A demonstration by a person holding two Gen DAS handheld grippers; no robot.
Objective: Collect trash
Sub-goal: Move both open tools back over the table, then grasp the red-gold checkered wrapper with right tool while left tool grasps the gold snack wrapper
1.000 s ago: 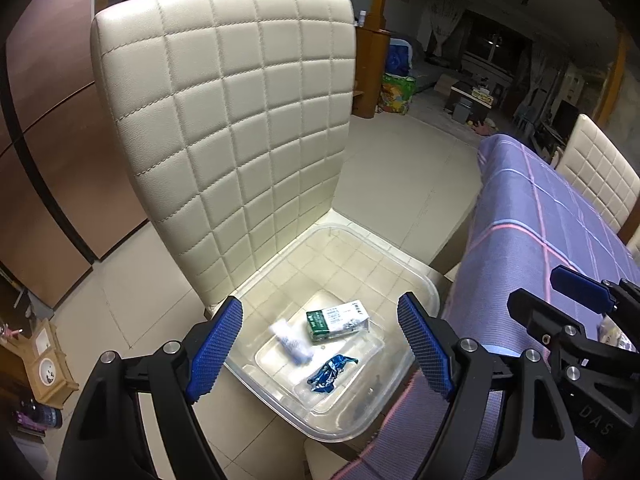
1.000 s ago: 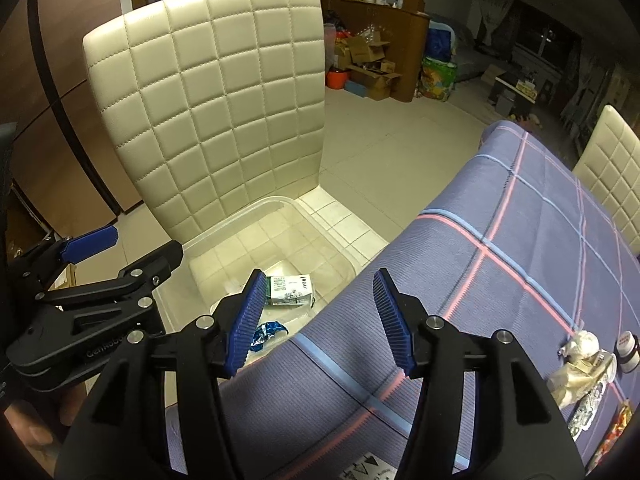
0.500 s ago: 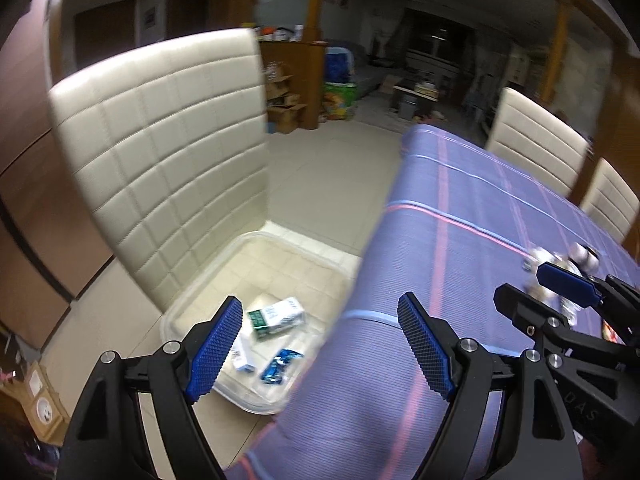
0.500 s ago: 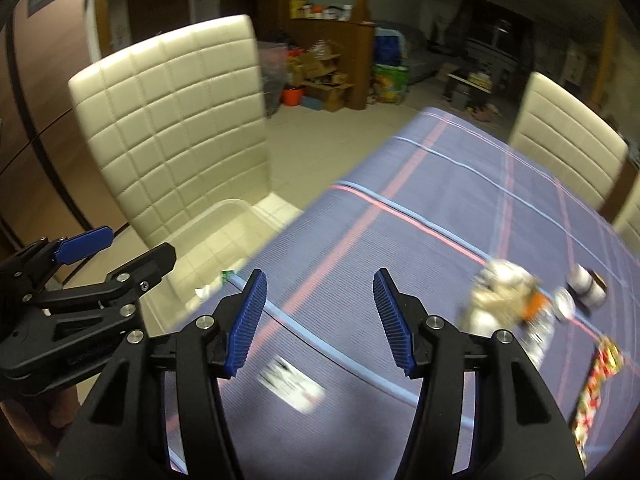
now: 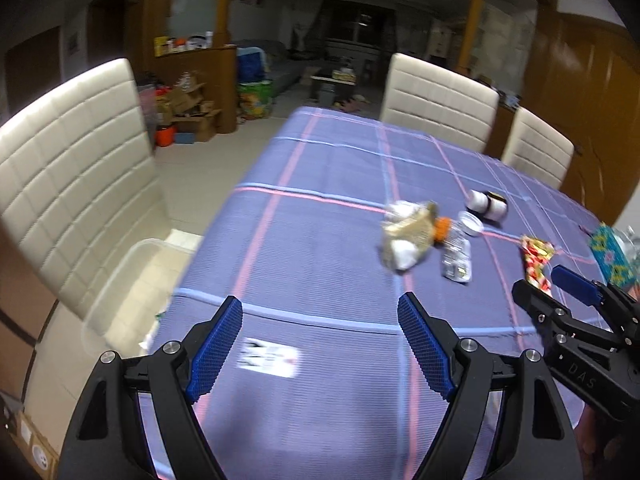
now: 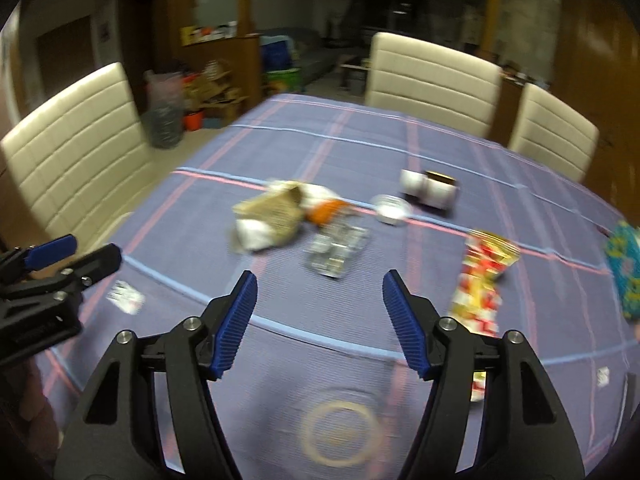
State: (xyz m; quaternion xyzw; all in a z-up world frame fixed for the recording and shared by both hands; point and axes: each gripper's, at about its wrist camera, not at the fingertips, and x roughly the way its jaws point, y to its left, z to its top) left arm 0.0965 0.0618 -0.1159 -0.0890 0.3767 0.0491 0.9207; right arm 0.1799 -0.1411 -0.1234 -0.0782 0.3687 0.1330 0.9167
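Purple checked cloth fills both views. Left gripper hangs spread wide and empty above the near edge. Right gripper is opening, nothing between its jaws. Trash sits mid-table toward the right edge: crumpled paper, crushed bottle, snack wrapper. Clear bin rests on the chair off the left edge.
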